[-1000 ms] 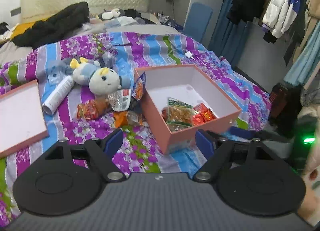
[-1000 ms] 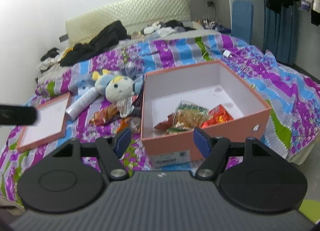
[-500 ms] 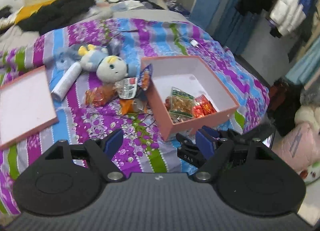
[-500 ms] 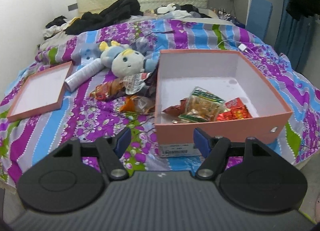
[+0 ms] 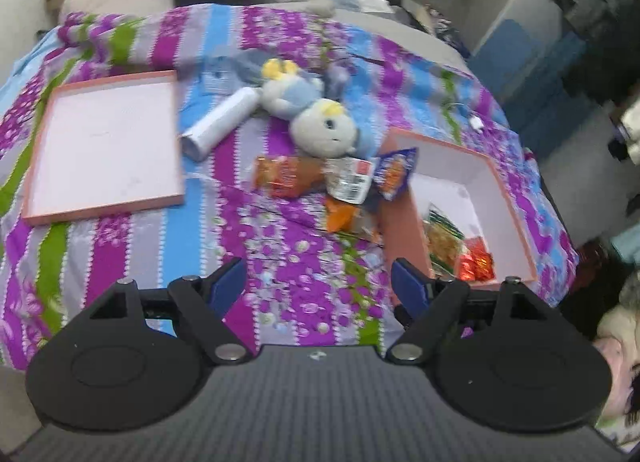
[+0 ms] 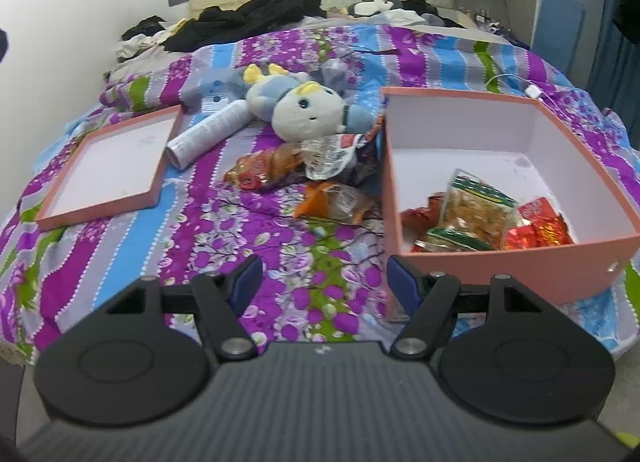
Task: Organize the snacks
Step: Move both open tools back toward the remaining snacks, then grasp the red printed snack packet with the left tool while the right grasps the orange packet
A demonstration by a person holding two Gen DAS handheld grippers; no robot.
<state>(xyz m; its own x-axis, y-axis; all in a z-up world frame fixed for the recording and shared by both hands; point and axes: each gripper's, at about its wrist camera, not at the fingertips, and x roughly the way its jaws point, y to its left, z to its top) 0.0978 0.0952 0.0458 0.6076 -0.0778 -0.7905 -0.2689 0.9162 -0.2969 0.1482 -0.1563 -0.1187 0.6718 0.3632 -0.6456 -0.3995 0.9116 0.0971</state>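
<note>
Ahead of the left gripper (image 5: 318, 282), whose jaws stood apart and empty, loose snack packets (image 5: 320, 182) lay beside the pink box (image 5: 404, 230). Beyond the right gripper (image 6: 322, 280), likewise spread and empty, the box (image 6: 500, 266) sat ahead-right, snack packets (image 6: 304, 170) ahead-left of it.
</note>
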